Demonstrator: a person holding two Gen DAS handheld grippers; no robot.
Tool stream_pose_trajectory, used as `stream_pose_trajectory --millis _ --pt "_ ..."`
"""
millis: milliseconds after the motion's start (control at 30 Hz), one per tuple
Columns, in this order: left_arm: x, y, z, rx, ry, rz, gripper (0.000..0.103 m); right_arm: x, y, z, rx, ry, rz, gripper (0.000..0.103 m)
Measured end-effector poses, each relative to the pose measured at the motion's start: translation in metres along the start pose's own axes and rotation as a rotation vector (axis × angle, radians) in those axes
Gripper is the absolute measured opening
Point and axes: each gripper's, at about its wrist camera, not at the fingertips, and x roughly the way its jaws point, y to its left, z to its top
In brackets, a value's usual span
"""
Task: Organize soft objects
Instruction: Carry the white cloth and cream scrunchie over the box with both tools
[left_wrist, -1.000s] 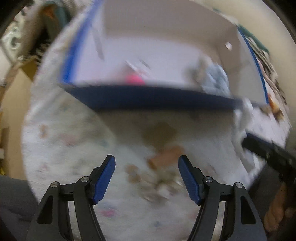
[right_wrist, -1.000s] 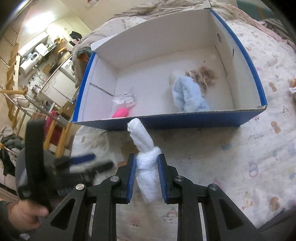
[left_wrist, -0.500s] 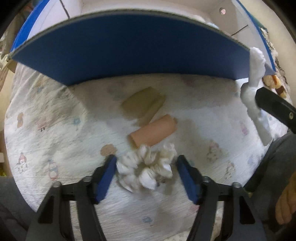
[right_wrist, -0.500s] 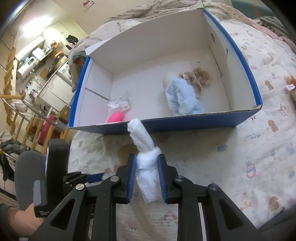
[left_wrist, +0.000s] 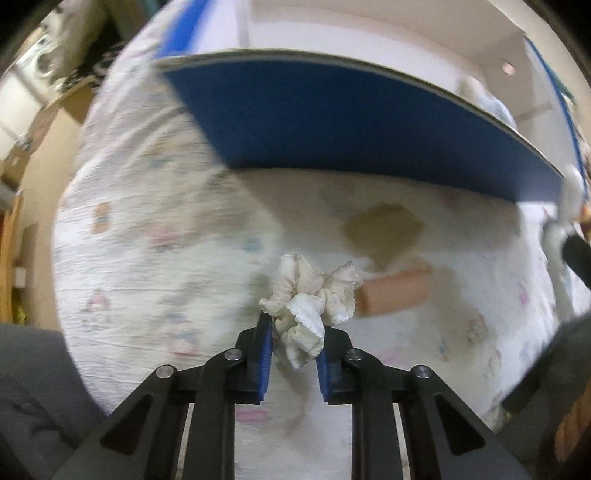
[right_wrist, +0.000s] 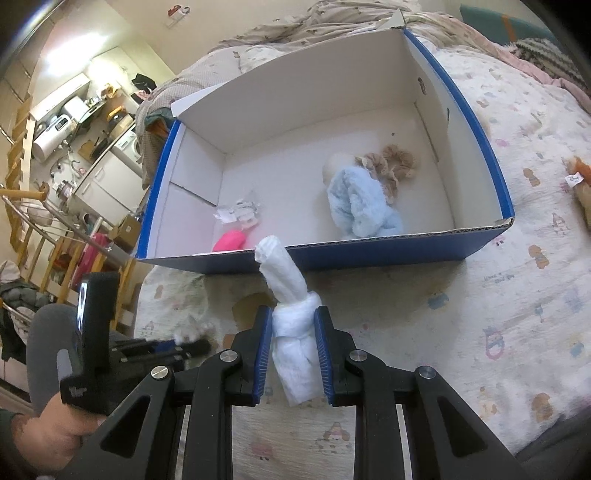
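Printed bedding covers the bed (left_wrist: 155, 236) in the left wrist view, with the blue box (left_wrist: 332, 122) rising at twelve o'clock. The left claw (left_wrist: 294, 345) is closing on a cream scrunchie (left_wrist: 310, 299), its blue pads already pinching the bunched fabric, most of which spills out toward twelve o'clock. A tan roll (left_wrist: 395, 293) lies at three o'clock of it, long axis running roughly nine to three. The step in hand looks like the pickup; next would be a lift clear of the bedding and a carry over the box wall.

From the right wrist view, the right claw (right_wrist: 294, 356) is clamped narrowly on a knotted white cloth (right_wrist: 291, 314), whose long axis runs six to twelve, free end tilted toward eleven, near the box's front wall. Inside the box (right_wrist: 369, 254) lie a light blue plush (right_wrist: 364, 205) and a pink item (right_wrist: 229, 240). The left claw (right_wrist: 184, 347) shows at eight o'clock, blurred.
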Motion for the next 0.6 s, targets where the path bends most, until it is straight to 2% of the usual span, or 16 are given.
stream_pose_trajectory --millis 167,467,500,600 --pt "-0.006 0.02 0.006 -0.065 -0.028 0.026 0.018 0.001 0.0 0.0 -0.003 0.001 -0.006 0.025" --pt "-0.027 0.019 -0.001 -0.05 -0.115 0.067 0.018 0.0 0.002 0.0 -0.012 -0.005 -0.009 0.025" --pt "-0.033 0.019 -0.011 -0.048 -0.128 0.07 0.018 -0.001 0.002 0.0 -0.012 -0.01 -0.008 0.025" --pt "-0.05 0.012 -0.012 -0.036 -0.185 0.081 0.018 -0.005 0.002 -0.001 -0.013 -0.02 0.003 0.025"
